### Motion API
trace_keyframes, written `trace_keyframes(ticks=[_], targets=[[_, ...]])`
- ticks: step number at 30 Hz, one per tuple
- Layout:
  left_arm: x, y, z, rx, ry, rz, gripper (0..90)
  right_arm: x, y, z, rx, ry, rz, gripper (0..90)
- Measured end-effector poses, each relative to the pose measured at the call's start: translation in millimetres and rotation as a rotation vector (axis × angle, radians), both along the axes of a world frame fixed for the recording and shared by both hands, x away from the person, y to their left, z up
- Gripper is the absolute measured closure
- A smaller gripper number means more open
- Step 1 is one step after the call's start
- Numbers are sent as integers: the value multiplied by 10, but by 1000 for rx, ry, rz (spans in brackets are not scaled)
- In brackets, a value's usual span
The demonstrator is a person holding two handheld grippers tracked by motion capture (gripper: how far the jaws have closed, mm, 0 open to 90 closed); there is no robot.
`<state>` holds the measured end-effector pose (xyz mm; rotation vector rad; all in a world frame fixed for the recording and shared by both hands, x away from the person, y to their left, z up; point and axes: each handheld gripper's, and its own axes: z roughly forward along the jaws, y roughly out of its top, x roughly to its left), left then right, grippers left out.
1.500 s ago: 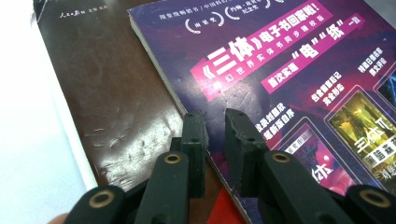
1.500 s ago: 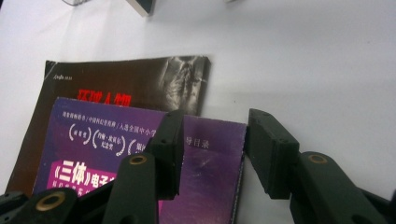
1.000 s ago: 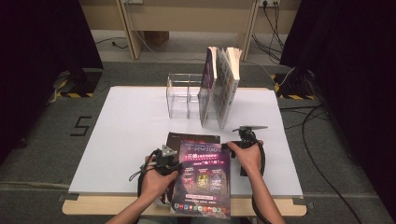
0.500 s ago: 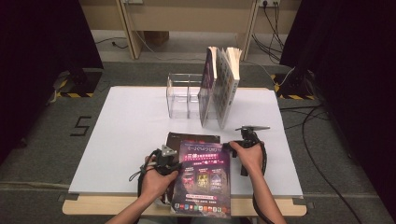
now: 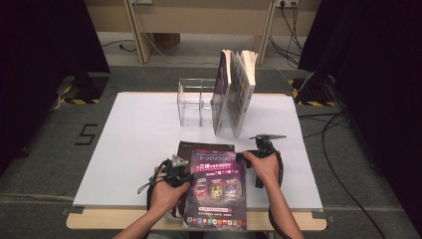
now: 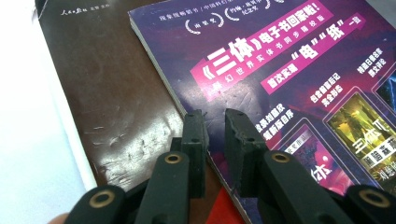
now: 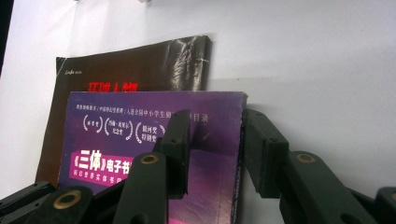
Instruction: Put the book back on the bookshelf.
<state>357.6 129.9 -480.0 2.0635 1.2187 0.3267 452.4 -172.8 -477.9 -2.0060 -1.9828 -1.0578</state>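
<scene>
Two grippers flanked the purple magazine [image 5: 217, 186] lying on a brown book [image 5: 201, 147] at the table's near edge: left gripper [image 6: 215, 122] clamped its spine, right gripper [image 7: 215, 125] closing, not yet gripping. Lifting likely followed.

Brown book [image 5: 206, 147] mostly under purple book [image 5: 217, 185]

Purple book [image 5: 216, 186] between both tongs: violet cover, magenta banner, white lettering, small multicoloured panels; brown book [image 5: 191, 148] beneath, beyond tong tips: dark glossy brown, creased, red and white print; table [image 5: 134, 144] either side of tongs: plain white; tongs themselves black, brass-coloured rivets
</scene>
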Motion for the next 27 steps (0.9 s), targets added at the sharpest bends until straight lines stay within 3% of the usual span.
trace_keyframes(ticks=[6, 18, 27], targets=[[-1, 2, -4, -9, 0, 6, 779, 10, -12, 1, 23, 29, 9, 642], [0, 0, -2, -5, 1, 5, 779, -11, 13, 8, -4, 12, 14, 661], [-1, 2, -3, -6, -1, 6, 779, -7, -27, -12, 41, 31, 15, 660]])
